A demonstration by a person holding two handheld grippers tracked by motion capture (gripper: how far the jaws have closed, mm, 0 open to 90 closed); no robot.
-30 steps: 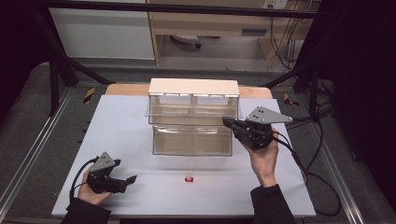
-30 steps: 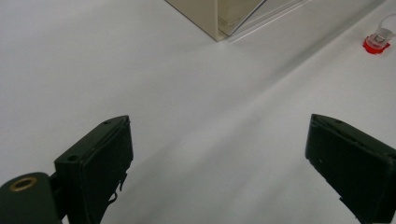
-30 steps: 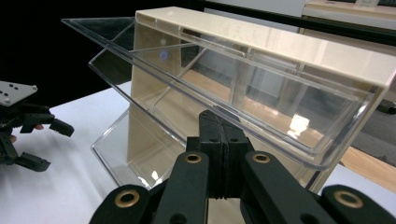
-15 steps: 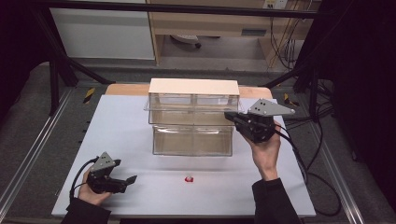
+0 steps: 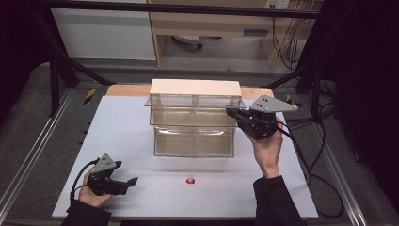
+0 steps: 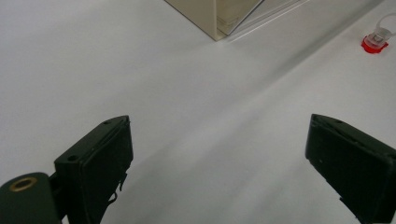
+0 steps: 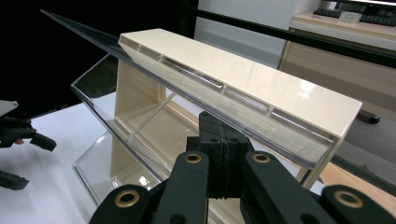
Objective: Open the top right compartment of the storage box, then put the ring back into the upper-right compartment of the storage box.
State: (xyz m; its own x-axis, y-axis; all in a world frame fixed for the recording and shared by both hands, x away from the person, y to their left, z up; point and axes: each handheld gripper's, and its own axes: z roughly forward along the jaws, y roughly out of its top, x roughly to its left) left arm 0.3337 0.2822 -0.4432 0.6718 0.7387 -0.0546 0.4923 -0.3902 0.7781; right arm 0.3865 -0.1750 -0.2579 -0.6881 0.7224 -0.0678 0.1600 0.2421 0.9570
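Note:
A cream organizer [image 5: 195,87] with two clear tilt-out bins stands at the back middle of the white table [image 5: 117,127]. The upper bin [image 5: 193,115] and lower bin [image 5: 194,141] both lean out toward me. My right gripper [image 5: 230,112] is shut, its tips at the right end of the upper bin's front rim. In the right gripper view the closed jaws [image 7: 218,123] lie against that clear bin [image 7: 154,107] under the cream top [image 7: 243,74]. My left gripper [image 5: 128,181] rests open at the front left, nothing between its jaws [image 6: 219,168].
A small red piece [image 5: 190,180] with a clear part on it lies on the table in front of the organizer, also the red piece [image 6: 375,43] up right in the left gripper view. Cables trail off the table's right side [image 5: 306,155].
My right gripper has crept slightly up and away along the upper bin's right end. The left gripper has not moved.

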